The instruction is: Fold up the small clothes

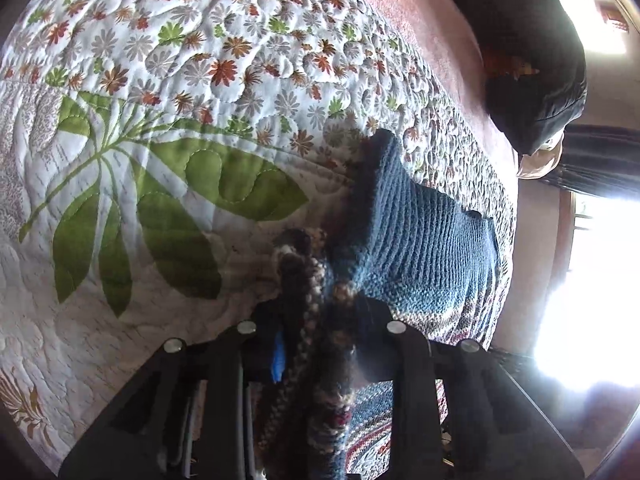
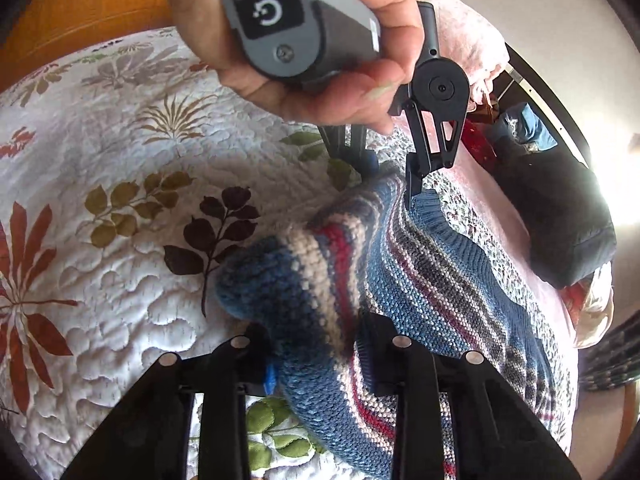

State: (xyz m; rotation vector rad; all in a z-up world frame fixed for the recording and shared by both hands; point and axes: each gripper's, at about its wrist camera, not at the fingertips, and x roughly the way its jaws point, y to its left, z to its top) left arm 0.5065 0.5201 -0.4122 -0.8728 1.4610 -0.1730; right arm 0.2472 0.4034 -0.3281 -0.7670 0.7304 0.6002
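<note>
Your left gripper (image 1: 320,320) is clamped on a bunched fold of the blue knitted garment with red, cream and grey stripes (image 1: 420,236); the knit fills the gap between its two black fingers (image 1: 224,364). In the right wrist view, the same left gripper (image 2: 390,176) appears at the far edge of the striped knitted garment (image 2: 420,280), held by your left hand (image 2: 312,84) around the grey handle (image 2: 296,20).

Your right gripper (image 2: 316,344) is closed on a thick rolled portion of the garment at its near edge; the knit bulges out between and above the fingers (image 2: 416,364).

The garment lies on the white quilted bedspread with printed leaves and flowers (image 2: 100,260), partly lifted off it at both gripped points, with the stretch between the grippers sagging toward the quilt. Most of the garment spreads to the right of the grippers, toward the quilt's edge.

Beyond the garment, at the far right of the quilt, a pink blanket (image 1: 420,8) covers the bed, and a dark padded bundle (image 1: 532,52) rests on it, well apart from the garment.
</note>
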